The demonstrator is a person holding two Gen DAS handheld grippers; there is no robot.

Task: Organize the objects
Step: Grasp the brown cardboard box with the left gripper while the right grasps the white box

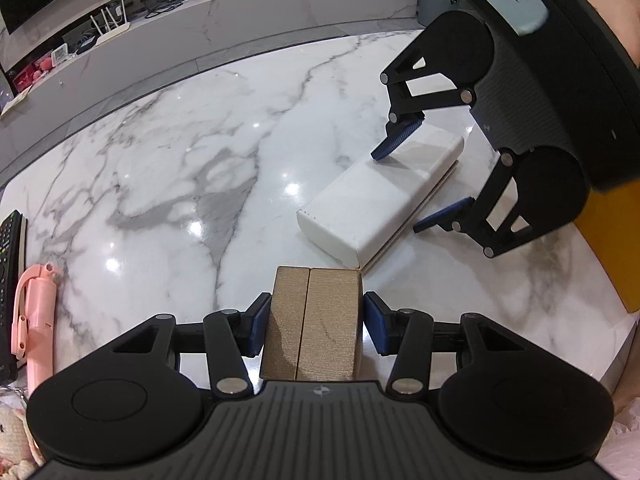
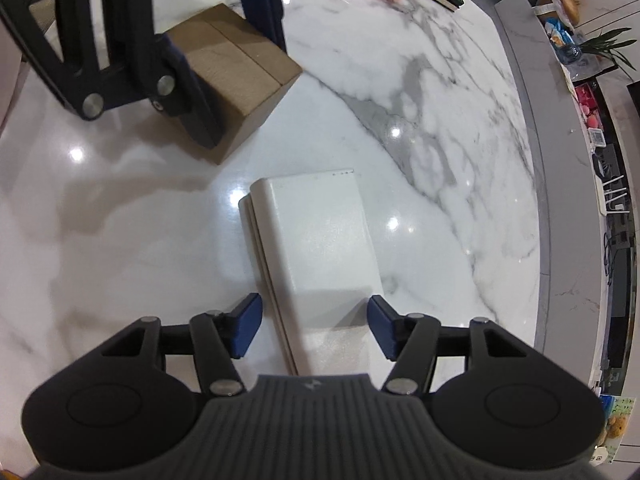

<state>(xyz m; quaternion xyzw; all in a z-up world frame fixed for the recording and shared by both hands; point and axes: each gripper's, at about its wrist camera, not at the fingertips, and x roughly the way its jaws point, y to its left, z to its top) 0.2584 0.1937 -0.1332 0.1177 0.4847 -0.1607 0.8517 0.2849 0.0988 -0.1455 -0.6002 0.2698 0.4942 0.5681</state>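
A tan box (image 1: 316,320) with a seam down its middle sits between the blue pads of my left gripper (image 1: 317,322), which is shut on it. The right wrist view shows that box (image 2: 256,80) resting on the marble table (image 2: 420,120), with the left gripper (image 2: 228,56) straddling it. A long white box (image 1: 360,208) lies flat on the table just beyond it. My right gripper (image 1: 420,178) hangs over the white box's far end, open. In its own view the right gripper (image 2: 316,326) has the white box (image 2: 324,232) between its pads, with a gap on each side.
A pink folding stick (image 1: 36,320) and a black remote (image 1: 10,280) lie at the table's left edge, and a plush toy (image 1: 12,432) is below them. An orange-yellow box (image 1: 612,240) stands at the right edge. A person's hand (image 1: 612,8) holds the right gripper.
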